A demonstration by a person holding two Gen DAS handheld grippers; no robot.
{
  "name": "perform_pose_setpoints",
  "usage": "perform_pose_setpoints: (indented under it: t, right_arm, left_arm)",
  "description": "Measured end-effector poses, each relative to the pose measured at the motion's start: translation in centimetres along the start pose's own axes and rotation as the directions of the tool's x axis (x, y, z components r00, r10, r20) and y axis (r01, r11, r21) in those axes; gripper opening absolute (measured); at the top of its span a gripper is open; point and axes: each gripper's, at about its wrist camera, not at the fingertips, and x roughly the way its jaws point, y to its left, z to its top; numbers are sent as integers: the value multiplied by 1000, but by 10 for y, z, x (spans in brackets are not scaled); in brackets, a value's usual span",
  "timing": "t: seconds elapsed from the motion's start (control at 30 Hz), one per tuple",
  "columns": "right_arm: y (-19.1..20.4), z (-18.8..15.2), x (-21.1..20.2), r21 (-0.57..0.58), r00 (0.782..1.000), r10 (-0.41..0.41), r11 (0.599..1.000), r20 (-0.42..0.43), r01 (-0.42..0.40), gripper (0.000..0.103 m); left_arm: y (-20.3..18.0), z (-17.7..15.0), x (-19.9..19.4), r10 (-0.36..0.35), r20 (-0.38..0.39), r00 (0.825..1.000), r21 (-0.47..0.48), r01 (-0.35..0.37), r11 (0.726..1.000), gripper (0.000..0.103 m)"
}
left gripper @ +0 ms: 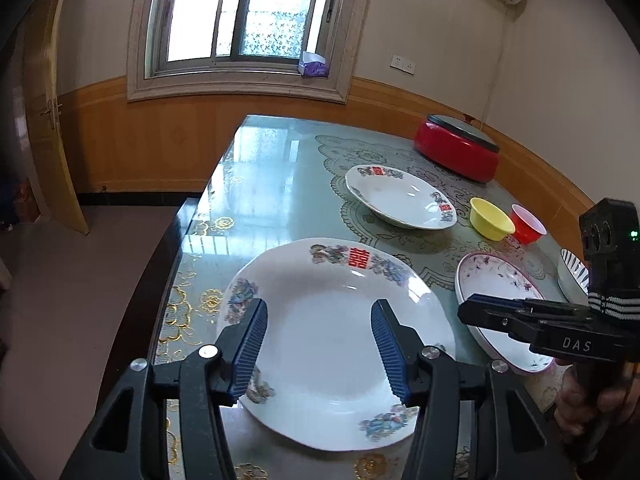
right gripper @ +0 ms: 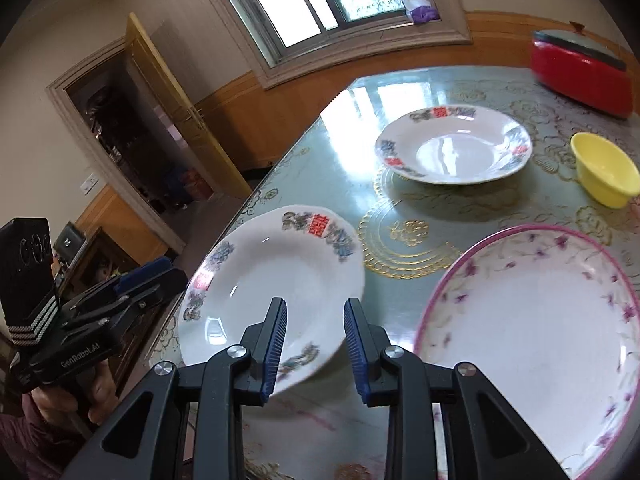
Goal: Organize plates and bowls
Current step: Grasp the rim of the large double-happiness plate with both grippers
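A white plate with red characters and floral rim (left gripper: 332,344) lies near the table's front left corner; it also shows in the right wrist view (right gripper: 276,288). My left gripper (left gripper: 319,346) is open, hovering over that plate, empty. My right gripper (right gripper: 316,344) is open and empty, just above that plate's near right edge; its body shows in the left wrist view (left gripper: 532,324). A pink-rimmed floral plate (right gripper: 536,336) lies to the right. A second white plate with red characters (right gripper: 454,144) sits farther back. A yellow bowl (right gripper: 606,170) and a red cup (left gripper: 527,224) stand at the right.
A red lidded pot (left gripper: 456,148) stands at the table's far right. A striped bowl (left gripper: 572,276) sits at the right edge, partly hidden by the right gripper. The table (left gripper: 260,184) has a glossy glass top; its left edge drops to the floor. An open door (right gripper: 176,112) is left.
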Motion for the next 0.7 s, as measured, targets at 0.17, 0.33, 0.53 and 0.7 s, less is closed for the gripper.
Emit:
perform_pose_setpoints:
  t: [0.17,0.33,0.53,0.7]
  right_arm:
    - [-4,-7,12,72,999,-41,997,-17,42,29]
    - [-11,-17,19,135,995,-89,986,-36,93,32]
    - [-5,-22,36,162,995,-78,983,-66,88,33]
    - [2,-21,50,154,995,-76,984,-69,86,35]
  left_arm:
    - [40,6,6,-25,-6,1000,-43,25,999,64]
    - [70,6,20,-45,-40,998,-45,43,998,64]
    - [80,-5,46,-100,-122,987,-29,97,995,63]
    - [73,-4,67,-135,-164,977,-9,135,991,49]
